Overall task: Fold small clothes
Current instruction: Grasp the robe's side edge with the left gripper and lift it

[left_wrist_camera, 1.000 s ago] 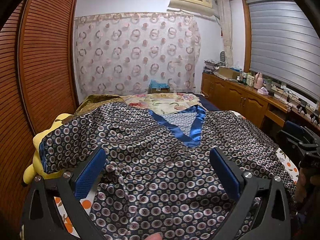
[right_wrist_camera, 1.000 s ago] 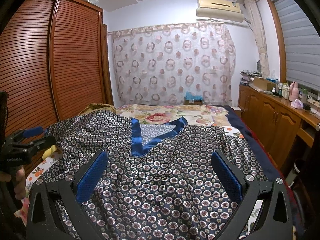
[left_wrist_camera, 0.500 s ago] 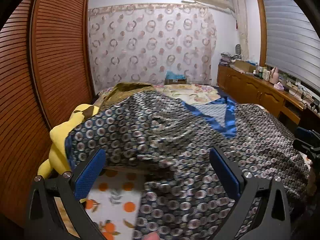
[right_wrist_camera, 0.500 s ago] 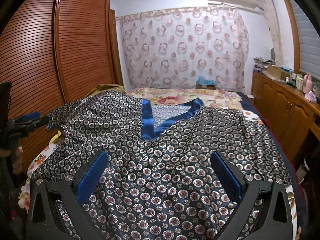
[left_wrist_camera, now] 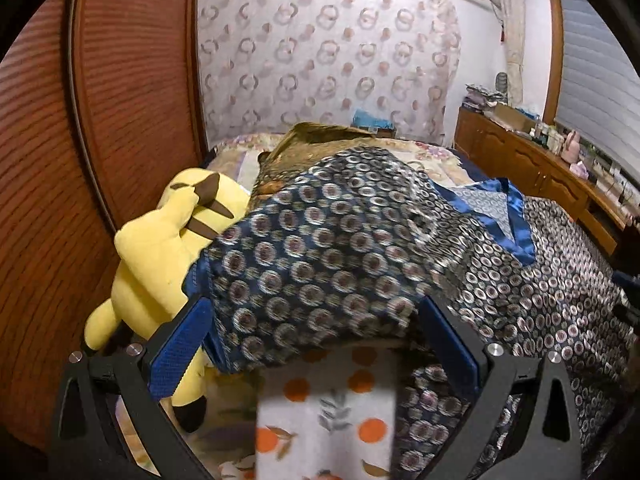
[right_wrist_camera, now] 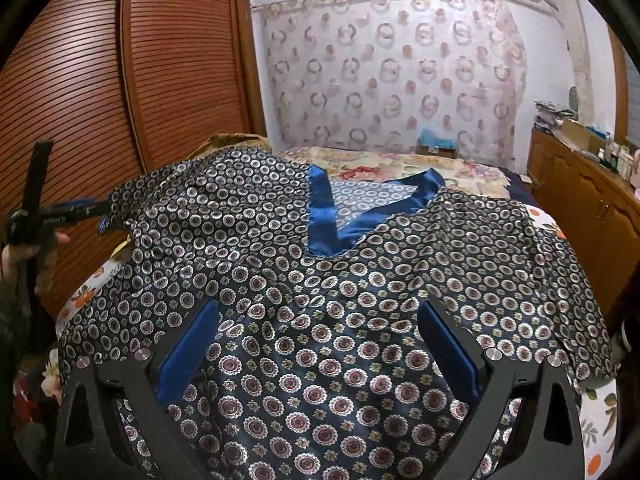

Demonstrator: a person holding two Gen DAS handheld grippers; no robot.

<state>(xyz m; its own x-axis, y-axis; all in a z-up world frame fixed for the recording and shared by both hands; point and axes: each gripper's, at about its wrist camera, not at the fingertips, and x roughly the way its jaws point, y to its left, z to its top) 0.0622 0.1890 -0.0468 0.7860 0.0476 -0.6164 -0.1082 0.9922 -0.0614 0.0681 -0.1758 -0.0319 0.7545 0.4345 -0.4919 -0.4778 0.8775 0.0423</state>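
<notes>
My left gripper [left_wrist_camera: 316, 344] and right gripper [right_wrist_camera: 318, 340], jaws spread, hover over the patterned satin top [right_wrist_camera: 360, 280] on my bed [left_wrist_camera: 328, 400].

1. I see one garment, a dark navy satin top [right_wrist_camera: 360, 304] printed all over with small round medallions.
2. Its V-neckline is trimmed with a bright blue band [right_wrist_camera: 320, 216].
3. It lies spread front-up across the bed, neckline at the far side.
4. Its left sleeve [left_wrist_camera: 304, 276] is lifted off the bed, blurred, its blue-edged cuff nearest me.
</notes>
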